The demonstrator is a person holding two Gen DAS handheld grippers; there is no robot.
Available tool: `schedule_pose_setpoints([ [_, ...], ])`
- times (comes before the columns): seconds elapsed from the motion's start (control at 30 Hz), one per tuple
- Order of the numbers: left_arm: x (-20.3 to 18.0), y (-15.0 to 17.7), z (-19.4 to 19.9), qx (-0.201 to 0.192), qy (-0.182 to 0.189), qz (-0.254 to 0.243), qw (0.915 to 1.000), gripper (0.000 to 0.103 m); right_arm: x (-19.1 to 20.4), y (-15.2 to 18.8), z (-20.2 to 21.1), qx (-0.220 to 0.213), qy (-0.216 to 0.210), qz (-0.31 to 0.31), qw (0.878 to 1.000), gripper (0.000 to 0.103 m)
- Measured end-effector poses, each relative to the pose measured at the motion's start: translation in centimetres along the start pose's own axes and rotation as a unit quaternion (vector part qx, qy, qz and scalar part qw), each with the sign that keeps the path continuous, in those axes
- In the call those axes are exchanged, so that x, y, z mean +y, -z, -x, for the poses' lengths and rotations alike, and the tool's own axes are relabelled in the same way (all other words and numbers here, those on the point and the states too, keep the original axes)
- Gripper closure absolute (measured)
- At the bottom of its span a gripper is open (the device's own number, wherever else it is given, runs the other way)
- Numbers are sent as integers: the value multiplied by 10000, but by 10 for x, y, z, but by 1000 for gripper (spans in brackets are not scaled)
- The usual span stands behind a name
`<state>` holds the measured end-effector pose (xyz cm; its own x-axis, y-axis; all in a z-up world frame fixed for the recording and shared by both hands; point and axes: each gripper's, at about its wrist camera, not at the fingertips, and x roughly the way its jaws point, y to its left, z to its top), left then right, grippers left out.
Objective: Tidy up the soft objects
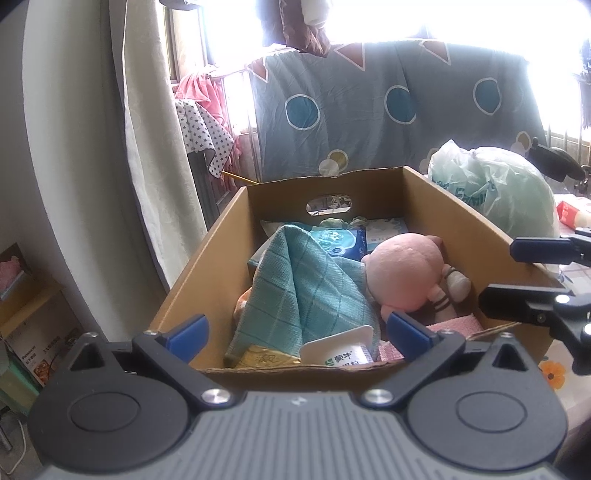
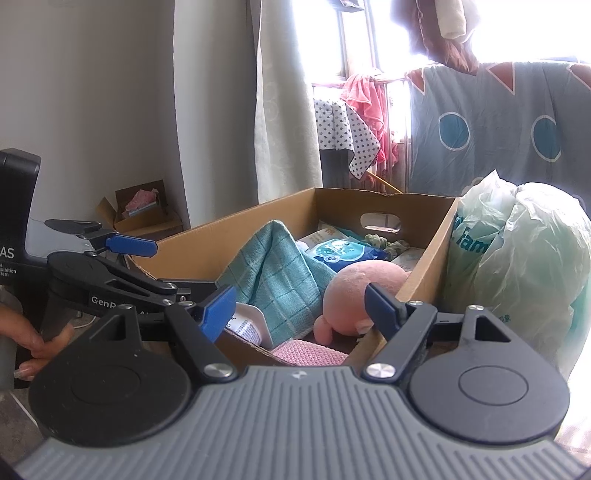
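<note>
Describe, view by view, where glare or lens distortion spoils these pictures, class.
Left wrist view: the window above the hanging sheet is blown out white; fisheye bends the wall edge. Right wrist view: glare washes the upper right and the plastic bag; the cardboard box interior stays readable.

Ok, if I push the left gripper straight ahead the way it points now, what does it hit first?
Most likely the teal checked cloth heaped in the cardboard box. The left gripper, jaws open and empty, sits just above the box's near rim, with the yogurt cup slightly lower; depth is uncertain.
</note>
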<state>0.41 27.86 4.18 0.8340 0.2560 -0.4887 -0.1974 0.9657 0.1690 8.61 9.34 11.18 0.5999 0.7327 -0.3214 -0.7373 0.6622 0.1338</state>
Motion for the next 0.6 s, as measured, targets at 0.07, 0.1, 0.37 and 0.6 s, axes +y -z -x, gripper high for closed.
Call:
schedule_pose_setpoints([
  [0.07,1,-1,0,36,34,-6,10000,0,0,0,0,-6,-22,-30,10000,25],
  [0.1,2,-1,0,34,45,5,10000,0,-1,0,1,-6,-36,-46,10000,25],
  [0.37,-6,0,2,-90,-151,-101,9998,0,-2,-1,2,-16,-111,-101,9999,21],
  [0.6,7,2,-2,90,136,372,9992,0,0,-1,1,-3,-108,-53,9999,19],
])
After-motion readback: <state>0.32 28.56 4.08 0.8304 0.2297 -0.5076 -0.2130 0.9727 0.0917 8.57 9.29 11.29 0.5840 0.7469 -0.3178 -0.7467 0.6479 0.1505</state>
